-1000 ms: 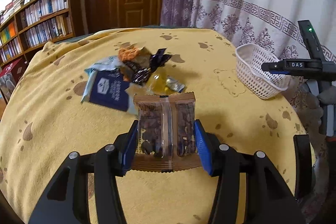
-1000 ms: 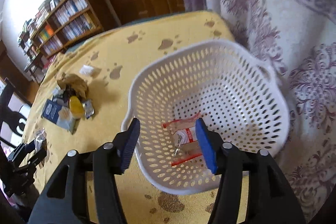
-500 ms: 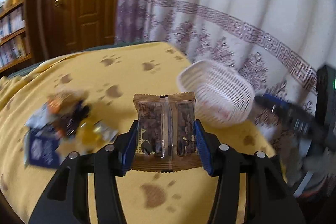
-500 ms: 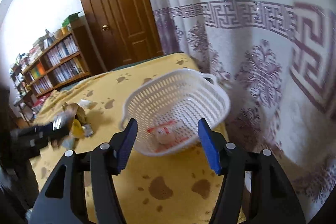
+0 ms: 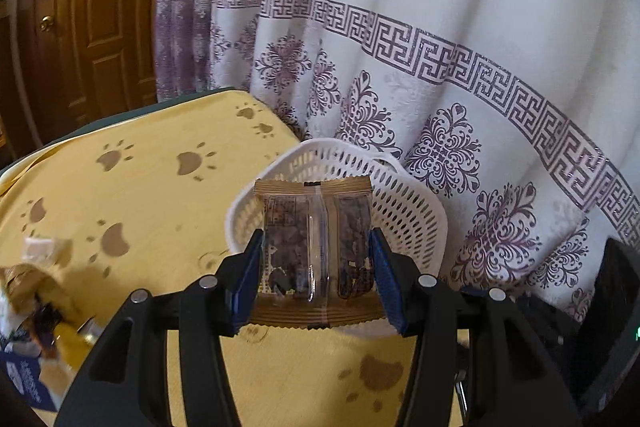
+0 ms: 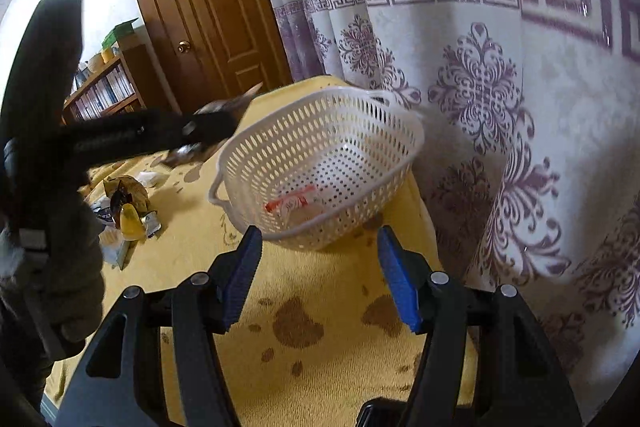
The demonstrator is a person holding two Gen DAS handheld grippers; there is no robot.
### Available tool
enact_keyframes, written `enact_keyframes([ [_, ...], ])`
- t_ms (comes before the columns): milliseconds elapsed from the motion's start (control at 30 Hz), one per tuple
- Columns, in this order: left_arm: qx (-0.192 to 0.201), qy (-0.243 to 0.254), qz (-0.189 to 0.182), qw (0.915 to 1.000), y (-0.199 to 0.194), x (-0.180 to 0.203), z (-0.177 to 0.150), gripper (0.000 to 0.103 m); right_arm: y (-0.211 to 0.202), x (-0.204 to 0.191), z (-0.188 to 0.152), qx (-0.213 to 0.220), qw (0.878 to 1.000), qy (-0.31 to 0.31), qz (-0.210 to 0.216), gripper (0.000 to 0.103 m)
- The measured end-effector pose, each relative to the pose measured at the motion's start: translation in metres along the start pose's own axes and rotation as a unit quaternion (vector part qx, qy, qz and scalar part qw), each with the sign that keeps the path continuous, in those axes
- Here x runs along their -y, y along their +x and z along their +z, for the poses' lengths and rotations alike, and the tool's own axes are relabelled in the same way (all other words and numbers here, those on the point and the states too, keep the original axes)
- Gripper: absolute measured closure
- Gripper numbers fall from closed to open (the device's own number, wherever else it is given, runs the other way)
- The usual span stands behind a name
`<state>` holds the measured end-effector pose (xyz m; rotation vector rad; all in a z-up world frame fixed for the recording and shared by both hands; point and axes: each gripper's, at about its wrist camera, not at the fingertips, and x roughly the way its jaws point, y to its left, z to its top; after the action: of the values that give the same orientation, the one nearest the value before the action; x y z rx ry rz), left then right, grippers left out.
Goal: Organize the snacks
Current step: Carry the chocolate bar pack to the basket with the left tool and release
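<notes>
A second ago the left claw (image 5: 315,277) was over the middle of the table (image 5: 160,195), close to the pile of snacks (image 6: 124,211). Now it has swung over to the white basket (image 5: 404,203) and the pile has slid off toward the left edge of the left wrist view. The left claw is still squeezed tight on the brown snack pack (image 5: 314,251), with a blue pad pressing on each side of it. The pack is held up in the air just in front of the basket, near the basket's rim. The pack has brown crinkled ends at the top and bottom, a see-through front with a seam down the middle, and dark lumpy bits inside. The right claw (image 6: 320,277) has pulled back from the basket and now sits low over the yellow paw-print cloth (image 6: 320,307), just in front of the basket. Its blue pads (image 6: 240,275) are spread apart with nothing between them. Inside the basket lies a small red and white packet (image 6: 294,203) on the bottom. Behind the basket hangs a white curtain (image 5: 440,27) with purple patterns, and left of the curtain stands a brown door (image 6: 208,7).
</notes>
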<state>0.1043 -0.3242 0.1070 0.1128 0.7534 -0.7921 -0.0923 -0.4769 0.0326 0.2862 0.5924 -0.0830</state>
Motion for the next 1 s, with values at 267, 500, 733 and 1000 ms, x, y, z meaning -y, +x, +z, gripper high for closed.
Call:
enact_keyframes([
  [267,0.013,0.011,0.02,0.9997,0.012,0.004,0.001,0.019,0.007,-0.003,-0.01,-0.01,1.0,-0.003,-0.013,0.041],
  [500,0.033,0.023,0.084,0.9956,0.0,-0.006,-0.003,0.017,0.009,-0.011,-0.012,-0.01,1.0,-0.001,-0.011,0.041],
  [733,0.046,0.036,0.13,0.9898,-0.015,-0.012,-0.012,0.016,0.007,-0.016,-0.012,-0.01,1.0,0.003,-0.008,0.041],
  [1000,0.068,0.055,0.168,0.982,-0.04,-0.011,-0.023,0.016,0.005,-0.033,-0.014,-0.011,1.0,0.0,-0.007,0.041],
])
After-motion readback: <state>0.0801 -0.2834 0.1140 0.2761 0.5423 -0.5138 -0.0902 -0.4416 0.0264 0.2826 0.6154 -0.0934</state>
